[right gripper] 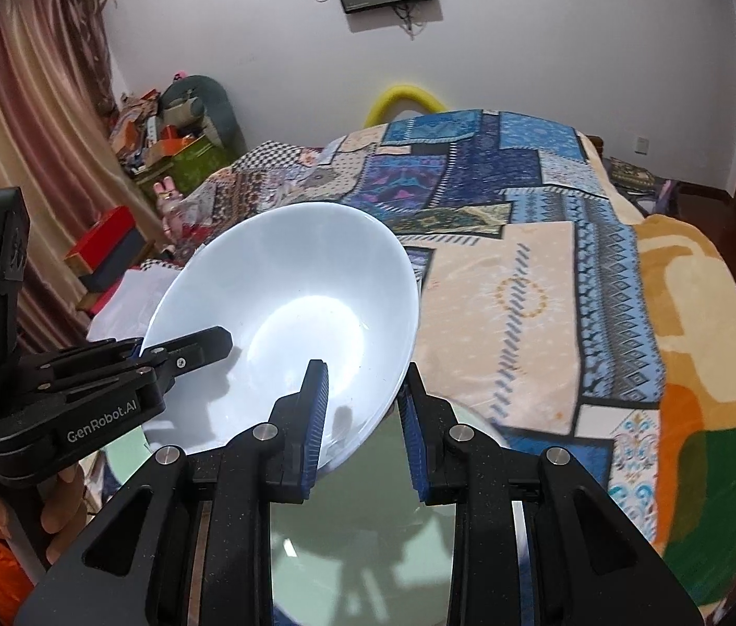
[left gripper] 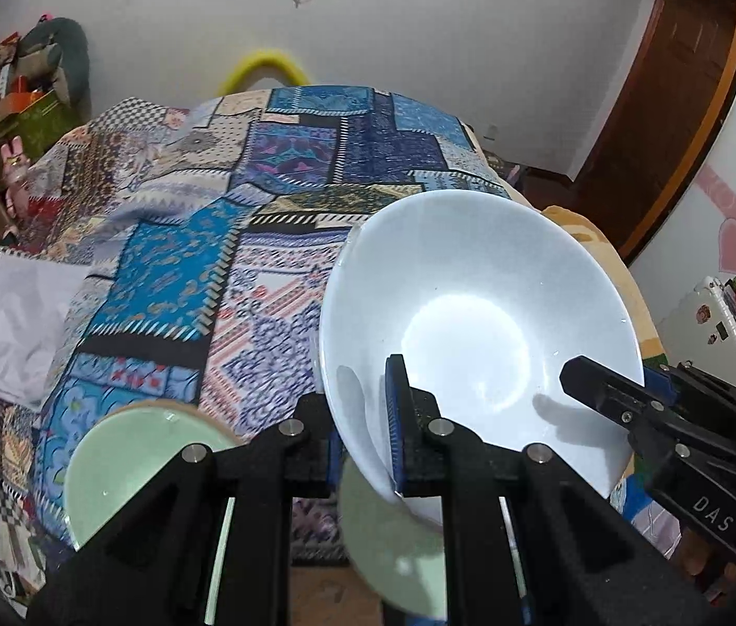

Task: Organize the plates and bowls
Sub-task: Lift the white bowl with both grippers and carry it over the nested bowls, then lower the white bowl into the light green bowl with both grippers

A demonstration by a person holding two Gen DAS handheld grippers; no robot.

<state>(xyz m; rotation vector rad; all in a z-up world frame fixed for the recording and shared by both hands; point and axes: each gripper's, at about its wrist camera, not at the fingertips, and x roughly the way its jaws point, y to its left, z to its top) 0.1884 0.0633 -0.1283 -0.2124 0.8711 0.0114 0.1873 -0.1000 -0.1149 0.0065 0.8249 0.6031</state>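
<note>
A white bowl [left gripper: 477,313] is held tilted in the air, its inside facing both cameras; it also shows in the right wrist view [right gripper: 289,323]. My left gripper [left gripper: 368,417] is shut on its near rim, one blue pad inside the bowl. My right gripper [right gripper: 362,412] straddles the opposite rim with a gap at its outer finger; in the left wrist view it [left gripper: 607,391] reaches in from the right. A pale green plate [left gripper: 122,464] lies low left, and another green dish [right gripper: 368,537] lies under the bowl.
A bed with a patchwork blue blanket [left gripper: 284,198] fills the space behind. A white folded cloth [left gripper: 8,323] lies at its left edge. Boxes and clutter [right gripper: 169,146] stand by the curtain, and a wooden door [left gripper: 670,94] is at right.
</note>
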